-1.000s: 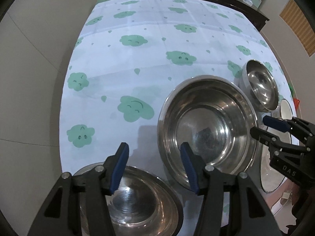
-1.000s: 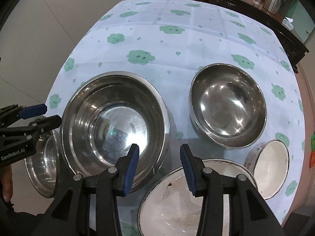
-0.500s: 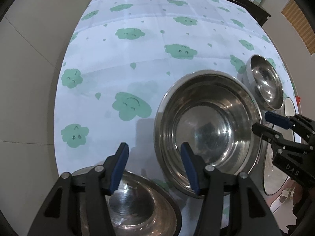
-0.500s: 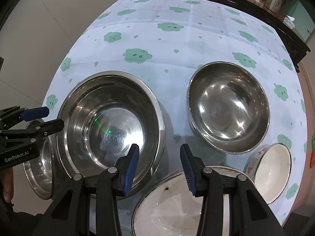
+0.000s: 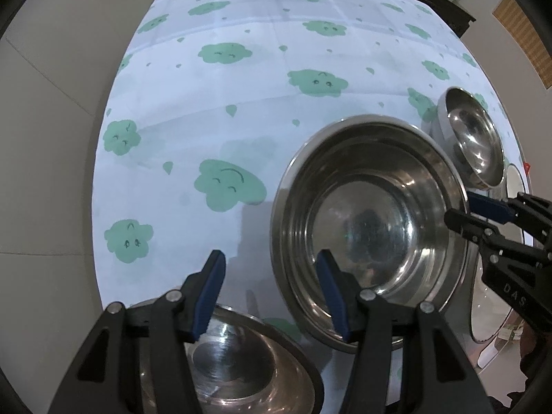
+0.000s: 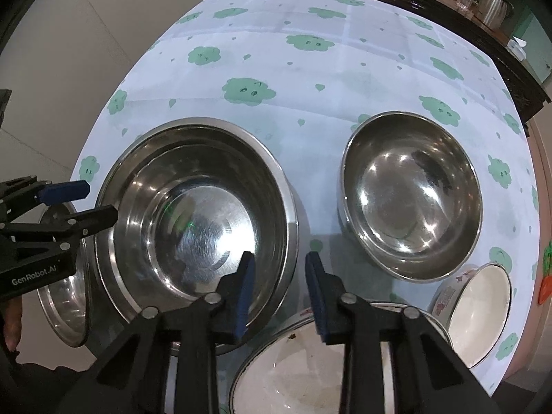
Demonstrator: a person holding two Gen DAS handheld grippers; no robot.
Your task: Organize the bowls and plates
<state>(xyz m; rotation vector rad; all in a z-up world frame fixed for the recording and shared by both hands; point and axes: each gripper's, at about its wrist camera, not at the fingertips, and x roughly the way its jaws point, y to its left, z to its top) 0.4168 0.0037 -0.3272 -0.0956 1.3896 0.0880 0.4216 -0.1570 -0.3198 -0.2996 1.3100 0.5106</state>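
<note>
A large steel bowl [image 5: 369, 220] [image 6: 196, 217] stands on the cloud-print tablecloth [image 5: 241, 103]. My left gripper [image 5: 270, 295] is open, its right finger over the bowl's near-left rim; a smaller steel bowl [image 5: 238, 369] lies below it. My right gripper [image 6: 279, 291] is open, its jaws either side of the large bowl's right rim. It shows in the left wrist view [image 5: 472, 212] at that rim. A medium steel bowl [image 6: 410, 195] stands to the right. A white enamel basin [image 6: 310, 369] and a small white bowl [image 6: 477, 305] lie near.
The table's left edge drops to a tiled floor [image 5: 45, 138]. A dark sideboard [image 6: 483, 24] with a kettle stands behind the table. The far half of the tablecloth [image 6: 327, 41] holds no dishes.
Both grippers have moved closer to the large steel bowl. The right gripper's fingers now straddle its right rim. The bowls have not shifted.
</note>
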